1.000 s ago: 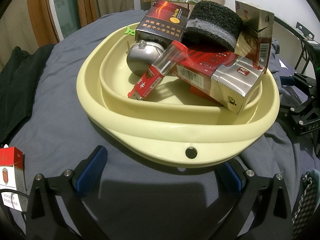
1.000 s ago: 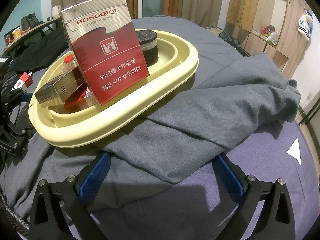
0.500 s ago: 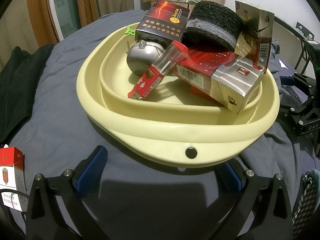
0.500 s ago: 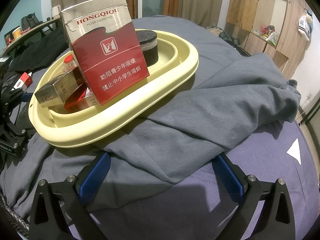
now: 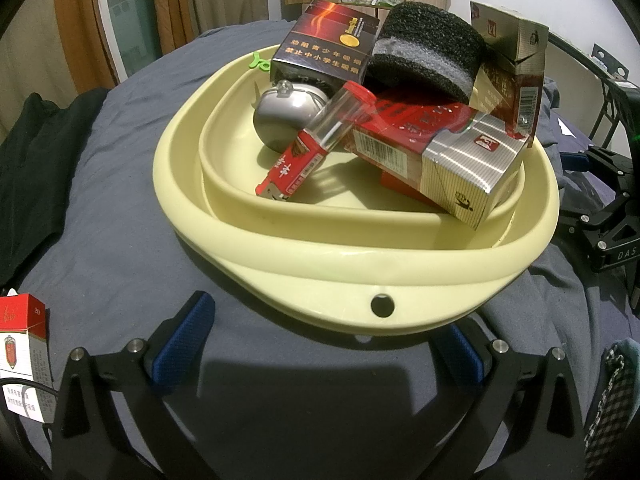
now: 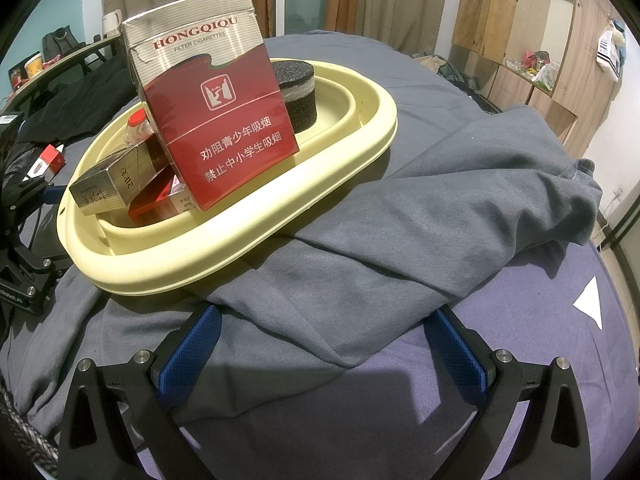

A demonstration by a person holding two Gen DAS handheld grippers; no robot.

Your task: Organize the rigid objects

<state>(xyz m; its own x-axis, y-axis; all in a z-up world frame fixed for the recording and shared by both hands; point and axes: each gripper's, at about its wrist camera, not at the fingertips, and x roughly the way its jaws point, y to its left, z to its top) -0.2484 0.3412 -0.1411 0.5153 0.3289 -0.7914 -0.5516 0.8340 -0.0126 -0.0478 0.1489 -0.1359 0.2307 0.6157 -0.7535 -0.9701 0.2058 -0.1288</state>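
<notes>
In the yellow basin [image 5: 304, 268] lie cigarette packs and a black sponge [image 5: 428, 52]; the left gripper [image 5: 320, 344] and right gripper [image 6: 320, 344] are both spread, holding nothing.

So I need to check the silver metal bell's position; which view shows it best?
The left wrist view: the domed silver metal bell sits unobstructed at the back of the pale yellow plastic basin, behind the clear tube. In the right wrist view it is hidden behind the cigarette packs.

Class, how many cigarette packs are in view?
5. In the basin: a dark pack, an upright pack, a silver-ended pack lying tilted, a red pack beneath it. A fifth pack lies outside. Others may be hidden.
</notes>
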